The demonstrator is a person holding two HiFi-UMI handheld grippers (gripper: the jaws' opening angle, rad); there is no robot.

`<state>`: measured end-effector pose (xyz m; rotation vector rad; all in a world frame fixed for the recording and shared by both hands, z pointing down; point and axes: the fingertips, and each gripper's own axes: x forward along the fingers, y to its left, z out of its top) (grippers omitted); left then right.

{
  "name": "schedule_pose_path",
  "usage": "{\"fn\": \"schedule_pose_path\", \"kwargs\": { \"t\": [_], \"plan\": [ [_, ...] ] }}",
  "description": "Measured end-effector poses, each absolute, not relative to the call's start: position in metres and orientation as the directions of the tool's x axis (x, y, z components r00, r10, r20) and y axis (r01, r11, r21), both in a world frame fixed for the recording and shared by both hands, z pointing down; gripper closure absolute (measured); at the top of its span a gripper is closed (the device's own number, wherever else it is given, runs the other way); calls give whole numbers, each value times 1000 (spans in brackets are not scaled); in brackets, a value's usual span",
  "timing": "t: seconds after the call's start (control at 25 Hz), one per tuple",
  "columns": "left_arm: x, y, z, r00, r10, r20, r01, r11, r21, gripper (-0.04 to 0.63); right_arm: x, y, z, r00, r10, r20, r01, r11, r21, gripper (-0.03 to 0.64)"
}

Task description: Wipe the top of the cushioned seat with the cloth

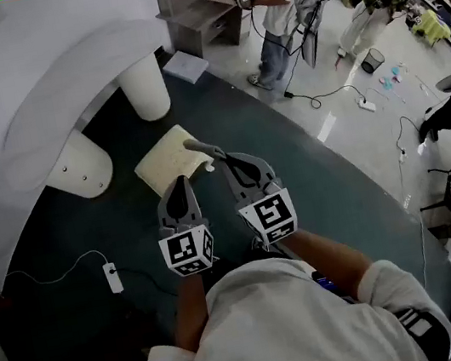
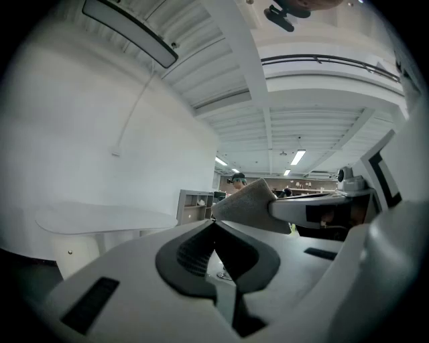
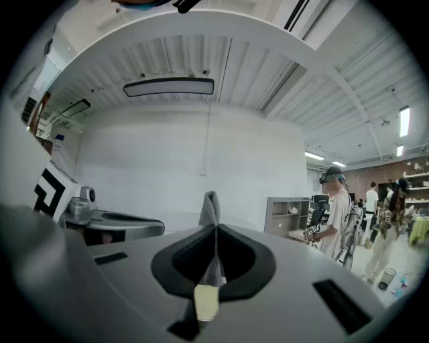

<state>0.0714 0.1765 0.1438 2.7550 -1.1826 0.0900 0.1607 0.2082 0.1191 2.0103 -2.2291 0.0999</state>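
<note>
The cushioned seat [image 1: 164,165] is a cream square pad lying low on the dark floor, just ahead of both grippers. A small grey cloth [image 1: 199,146] sticks out of my right gripper [image 1: 220,158], which is shut on it above the pad's right edge. In the right gripper view the cloth [image 3: 211,204] stands up as a thin fold between the closed jaws of the right gripper [image 3: 214,229]. My left gripper [image 1: 179,183] hovers beside it, near the pad's front edge, shut with nothing in it. The left gripper view shows the left gripper [image 2: 214,224] closed and the cloth [image 2: 249,205] off to its right.
A white curved table [image 1: 63,91] on thick round legs [image 1: 145,90] stands behind the pad at left. A power strip [image 1: 113,278] with its cable lies on the dark carpet at left. A flat white box [image 1: 186,66], a shelf unit [image 1: 201,19] and people [image 1: 282,10] are farther back.
</note>
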Motion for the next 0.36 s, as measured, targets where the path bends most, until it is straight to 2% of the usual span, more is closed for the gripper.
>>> {"fn": "schedule_pose_path", "kwargs": {
  "t": [0.36],
  "plan": [
    [104,206,148,680,-725,104,-733,-672,108,581,188,240,126,-125,-984,128,-992,128,18,600]
  ]
}}
